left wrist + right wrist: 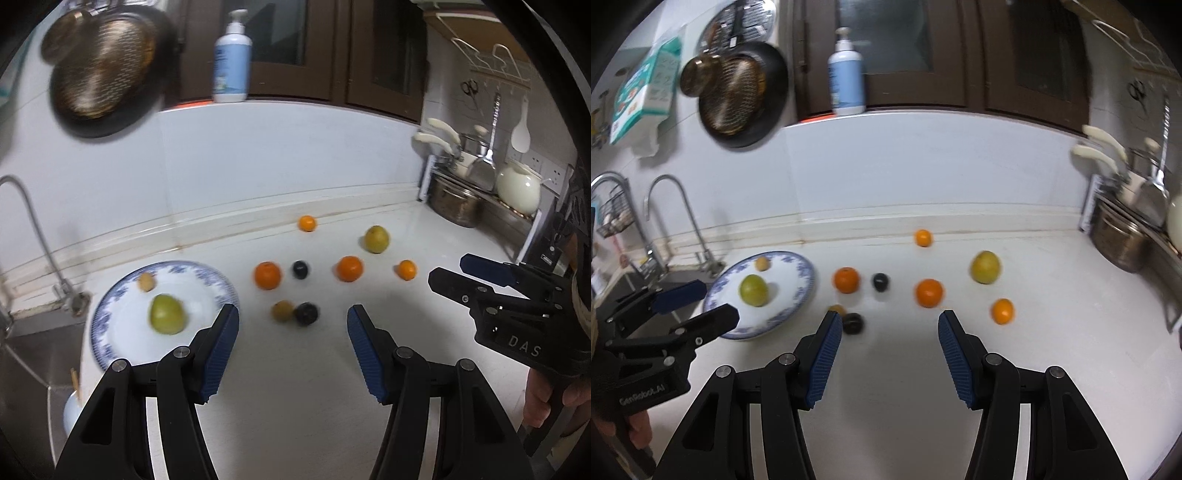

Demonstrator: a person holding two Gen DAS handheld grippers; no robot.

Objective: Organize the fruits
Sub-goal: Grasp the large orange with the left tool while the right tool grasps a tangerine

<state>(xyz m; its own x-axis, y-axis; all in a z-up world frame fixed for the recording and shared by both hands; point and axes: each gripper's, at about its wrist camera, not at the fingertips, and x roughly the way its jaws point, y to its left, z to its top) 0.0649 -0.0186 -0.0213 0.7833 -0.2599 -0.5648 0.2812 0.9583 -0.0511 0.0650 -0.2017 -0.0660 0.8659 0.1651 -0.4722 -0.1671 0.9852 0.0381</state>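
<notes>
Hovering above the worktop [295, 369], left hand-held gripper [293, 325] and right hand-held gripper [890, 332] both spread, gripping nothing. Waiting just ahead: loose fruits [267, 275]; ahead-left, plate [122, 350] already collecting green fruit [167, 314].

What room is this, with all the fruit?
Most likely a home kitchen: a tap over a sink, a frying pan hanging on the wall, and pots beside the white counter.
</notes>
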